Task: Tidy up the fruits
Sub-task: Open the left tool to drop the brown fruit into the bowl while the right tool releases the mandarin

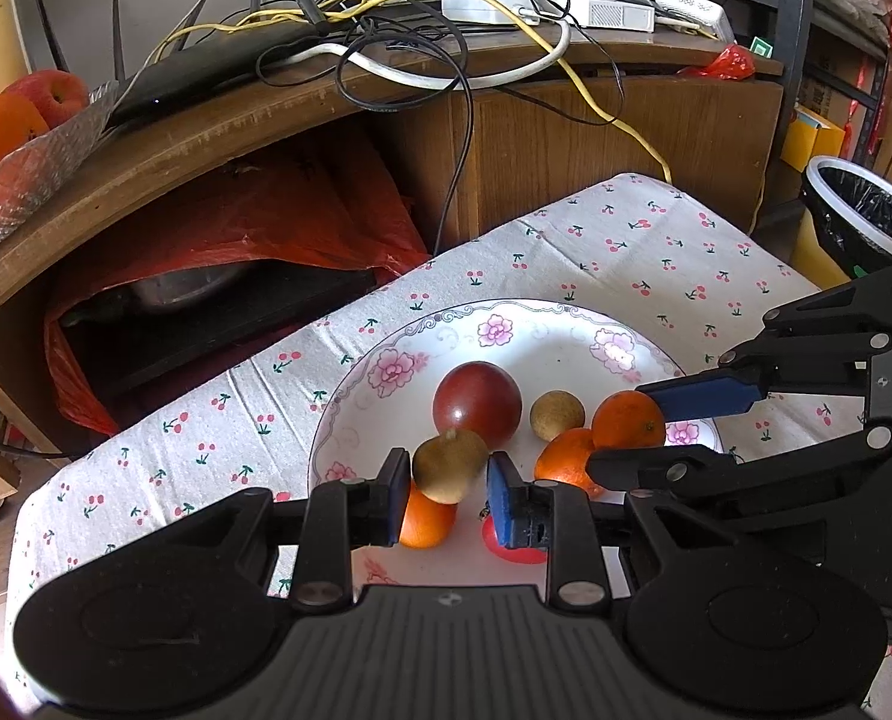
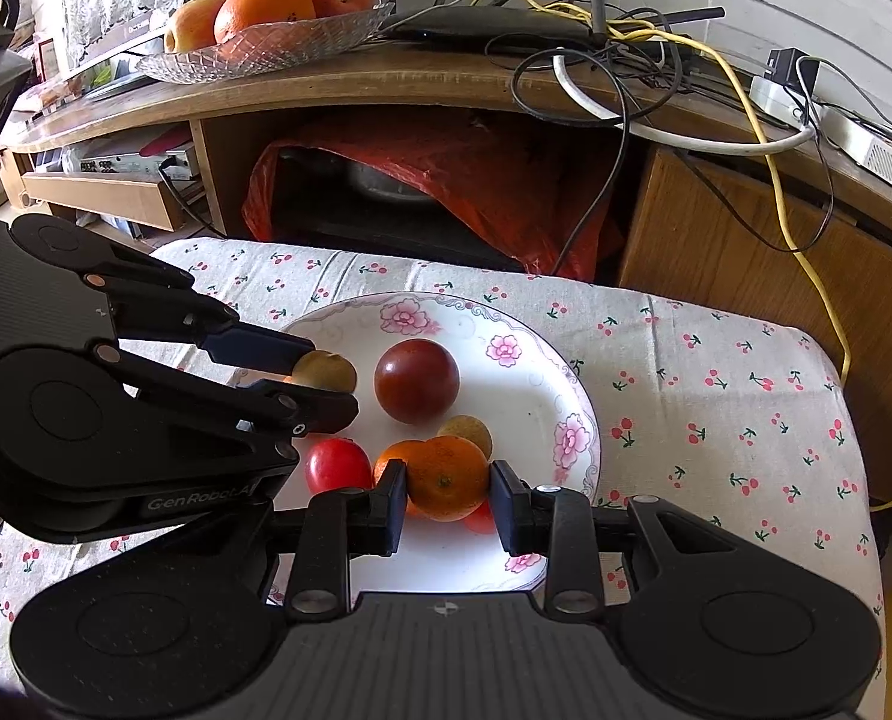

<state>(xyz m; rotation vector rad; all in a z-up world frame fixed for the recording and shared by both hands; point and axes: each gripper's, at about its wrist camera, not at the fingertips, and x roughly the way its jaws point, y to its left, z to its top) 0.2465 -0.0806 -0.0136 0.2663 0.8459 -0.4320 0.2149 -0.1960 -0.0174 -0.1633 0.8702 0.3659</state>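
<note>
- Left wrist view: the left gripper (image 1: 449, 474) sat narrowly parted around a small brown fruit (image 1: 449, 465) over the plate (image 1: 350, 396); whether it pinched it could not be told.
- Right wrist view: the right gripper (image 2: 448, 495) flanked an orange (image 2: 446, 477), contact unclear. By the look of it, most sorting remained.

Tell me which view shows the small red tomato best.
Right wrist view: the small red tomato sits nearly whole on the plate. In the left wrist view only a red sliver shows behind the left gripper.
</note>
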